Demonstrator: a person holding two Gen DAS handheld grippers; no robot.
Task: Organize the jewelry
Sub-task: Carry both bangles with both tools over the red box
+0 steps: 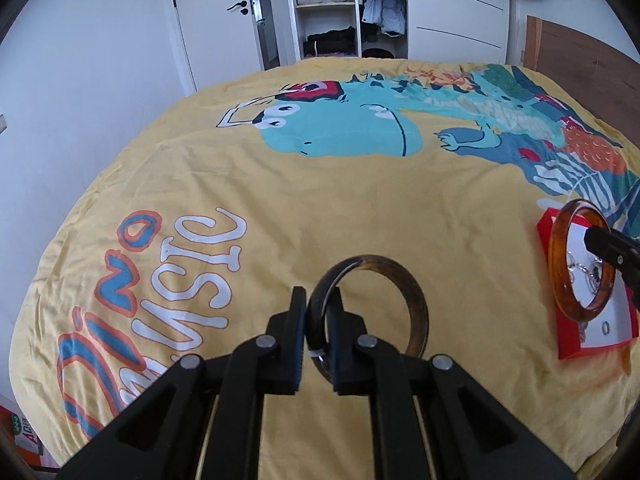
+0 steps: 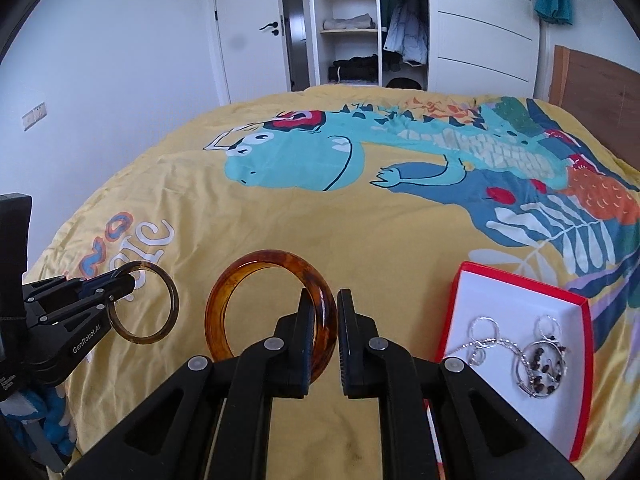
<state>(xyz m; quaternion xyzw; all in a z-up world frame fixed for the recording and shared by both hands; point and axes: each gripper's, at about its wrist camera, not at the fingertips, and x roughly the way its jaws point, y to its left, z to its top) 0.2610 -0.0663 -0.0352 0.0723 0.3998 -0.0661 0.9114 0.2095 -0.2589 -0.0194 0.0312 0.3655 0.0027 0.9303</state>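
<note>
My left gripper [image 1: 318, 304] is shut on a thin dark brown bangle [image 1: 400, 276] and holds it above the yellow bedspread; it also shows in the right wrist view [image 2: 162, 280]. My right gripper [image 2: 323, 308] is shut on a thick amber bangle [image 2: 240, 276], held just left of a red box [image 2: 582, 380] with a white lining. In the left wrist view the amber bangle [image 1: 560, 264] hangs over the box [image 1: 546, 280]. Silver necklaces and a round pendant [image 2: 538, 368] lie in the box.
The bed has a yellow cover with a dinosaur print [image 2: 304, 160]. A wooden headboard [image 2: 600, 88] is at the right. An open wardrobe [image 2: 348, 24] and a white door [image 2: 252, 28] stand beyond the bed.
</note>
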